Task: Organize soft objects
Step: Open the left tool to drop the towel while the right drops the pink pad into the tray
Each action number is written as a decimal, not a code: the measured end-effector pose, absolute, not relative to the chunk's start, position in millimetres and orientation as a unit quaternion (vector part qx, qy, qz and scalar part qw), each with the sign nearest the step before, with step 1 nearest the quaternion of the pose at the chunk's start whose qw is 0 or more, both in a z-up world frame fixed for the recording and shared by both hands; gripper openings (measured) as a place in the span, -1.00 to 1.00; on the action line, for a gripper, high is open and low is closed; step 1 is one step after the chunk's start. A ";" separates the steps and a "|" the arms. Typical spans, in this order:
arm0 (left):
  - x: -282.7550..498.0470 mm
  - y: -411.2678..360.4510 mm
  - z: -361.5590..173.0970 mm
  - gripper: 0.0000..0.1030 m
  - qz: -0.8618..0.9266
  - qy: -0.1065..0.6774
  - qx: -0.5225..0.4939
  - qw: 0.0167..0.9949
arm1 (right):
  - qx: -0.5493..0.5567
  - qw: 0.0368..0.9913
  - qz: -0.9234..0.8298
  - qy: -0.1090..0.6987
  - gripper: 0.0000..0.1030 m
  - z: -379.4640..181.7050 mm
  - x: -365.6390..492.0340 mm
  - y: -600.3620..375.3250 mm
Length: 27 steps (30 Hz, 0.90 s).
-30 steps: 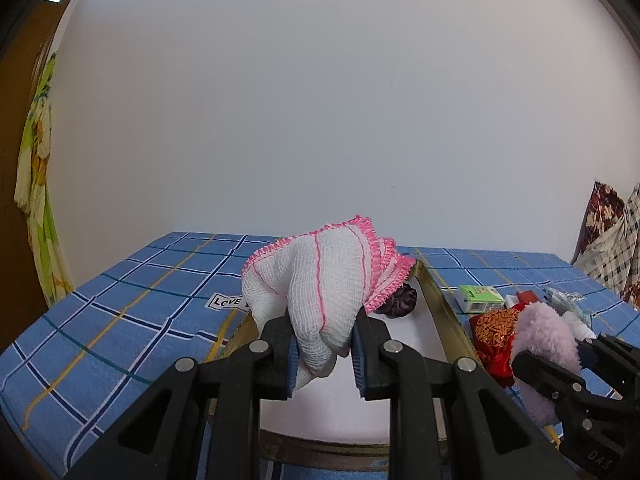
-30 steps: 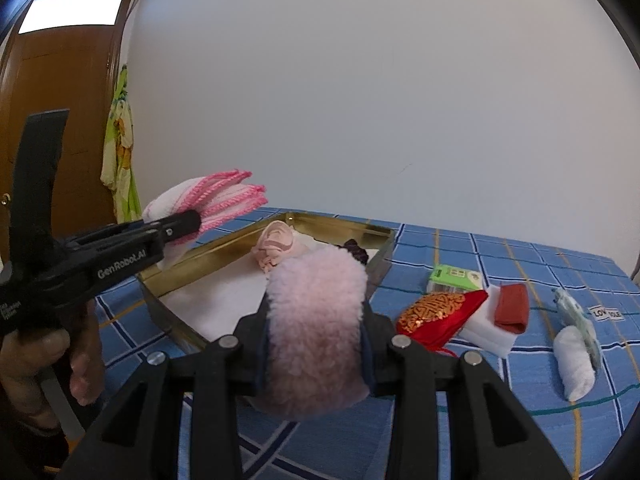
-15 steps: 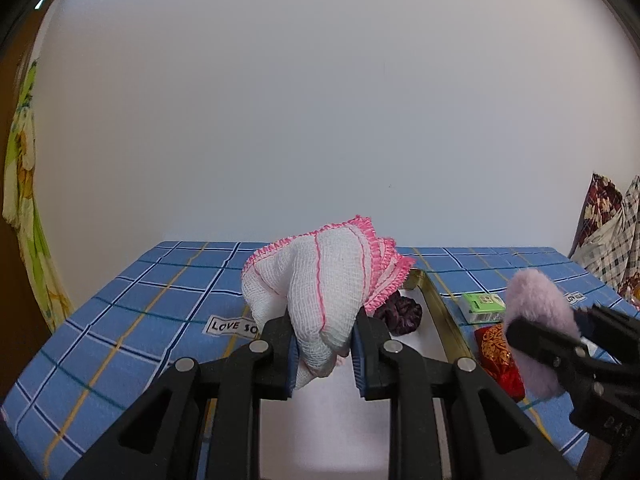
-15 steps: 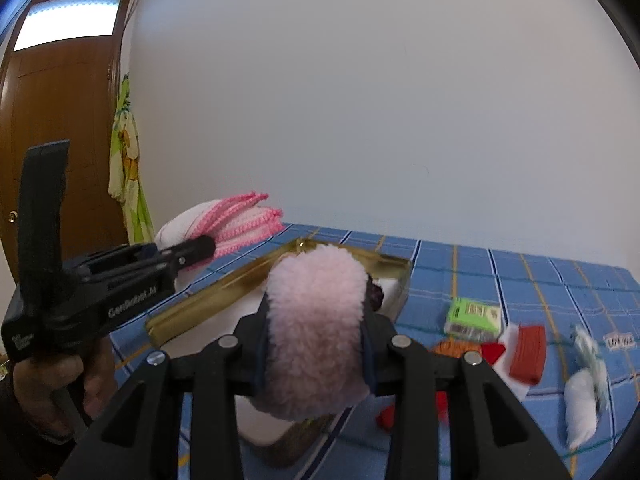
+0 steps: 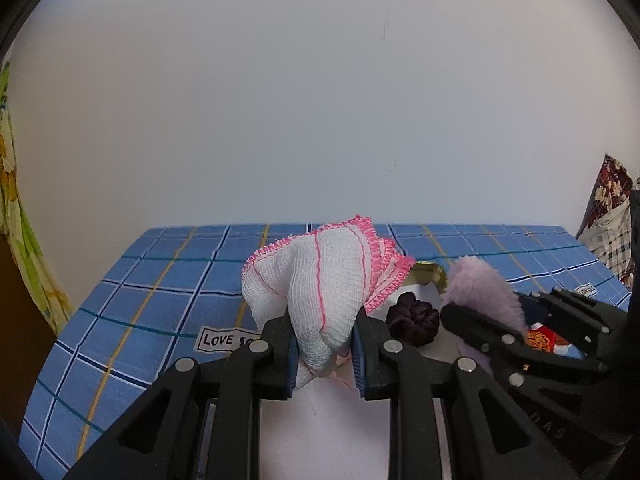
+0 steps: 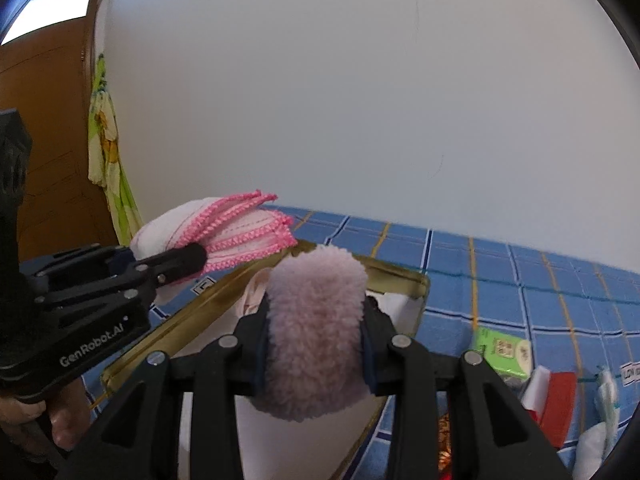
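Both grippers moved in over gold tray (image 6: 404, 280): left gripper (image 5: 324, 344) pinching white gauze cloth (image 5: 320, 280), right gripper (image 6: 316, 356) pinching pink fluffy pad (image 6: 316, 320); release likely next.

Two grippers (image 5: 324, 350) (image 6: 316, 354), one tray (image 6: 416, 280), one scrunchie (image 5: 414, 318)

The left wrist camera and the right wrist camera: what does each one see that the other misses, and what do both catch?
Only the left view shows the dark scrunchie in the tray and the patterned fabric at far right. Only the right view shows the wooden door, the green packet and the red cloth. Both show the white cloth with pink edging in the left hand-held gripper, the fluffy pink item in the right hand-held gripper, the gold tray and the blue checked cover.
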<state>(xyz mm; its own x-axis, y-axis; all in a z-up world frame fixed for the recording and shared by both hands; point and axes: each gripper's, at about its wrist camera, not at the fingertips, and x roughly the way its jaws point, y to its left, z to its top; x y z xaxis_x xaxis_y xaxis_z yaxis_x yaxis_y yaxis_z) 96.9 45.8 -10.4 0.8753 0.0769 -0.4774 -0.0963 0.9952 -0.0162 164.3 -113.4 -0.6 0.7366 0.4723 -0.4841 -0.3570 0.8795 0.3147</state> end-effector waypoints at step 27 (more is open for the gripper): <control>100.0 50.5 -18.0 0.70 0.071 0.265 -0.026 0.961 | 0.135 0.918 0.218 0.304 0.76 -21.6 162.8 -127.4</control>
<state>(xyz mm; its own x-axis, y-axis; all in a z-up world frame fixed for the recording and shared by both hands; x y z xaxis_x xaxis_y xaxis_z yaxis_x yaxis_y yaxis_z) 100.0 50.5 -18.0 0.8494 0.1238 -0.5130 -0.1509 0.9885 -0.0114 162.8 -127.4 -21.6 0.7200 0.4828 -0.4985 -0.3190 0.8682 0.3801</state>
